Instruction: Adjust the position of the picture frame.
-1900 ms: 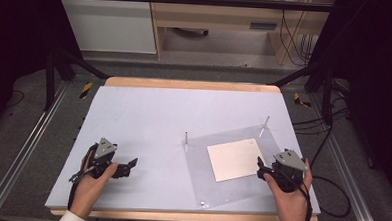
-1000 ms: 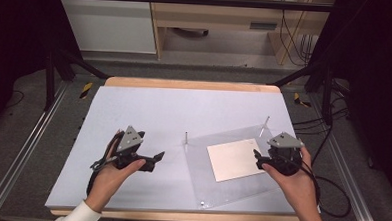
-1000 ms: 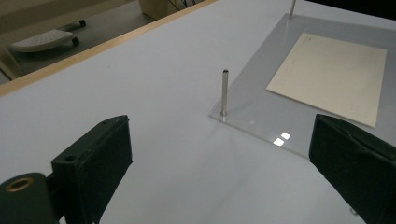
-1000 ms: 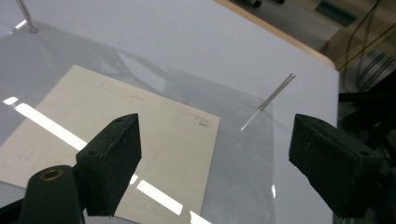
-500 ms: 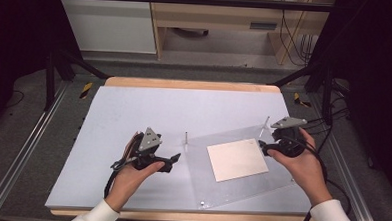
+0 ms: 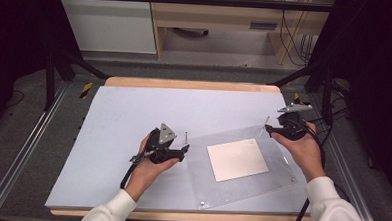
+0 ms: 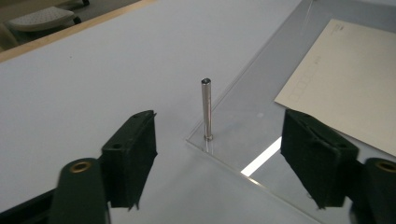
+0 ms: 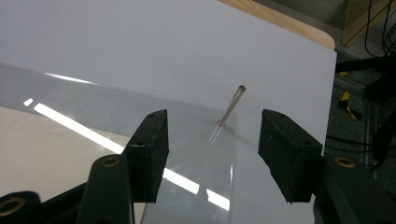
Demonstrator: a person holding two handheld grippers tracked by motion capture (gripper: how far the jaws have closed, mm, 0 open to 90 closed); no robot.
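Big pale grey-blue surface (image 6: 118, 117) with a wooden edge along the far side. Lying flat on its right half: a clear acrylic sheet (image 6: 277, 156), corners near the front edge and the right side. Centred on that, a beige card (image 6: 237, 159), flat, slightly rotated, with faint printed boxes visible in the left gripper view.

Left hand-held gripper (image 6: 184, 149) just off the sheet's near-left corner, held low over the surface, grey three-cornered plate on top, cable trailing back along the forearm. Released, jaws spread wide, gripping nothing. Right hand-held gripper (image 6: 269, 128) up at the sheet's far-right corner, also released, jaws wide apart and empty.

Smallest bits: a thin metal pin (image 7: 206, 108) standing upright in the sheet's corner, sitting between the left jaws and a bit beyond them, touching neither. Same deal on the other side: a second slim pin (image 8: 231, 105) at the far-right corner, looking tilted in the right gripper view, between the right jaws and clear of both.
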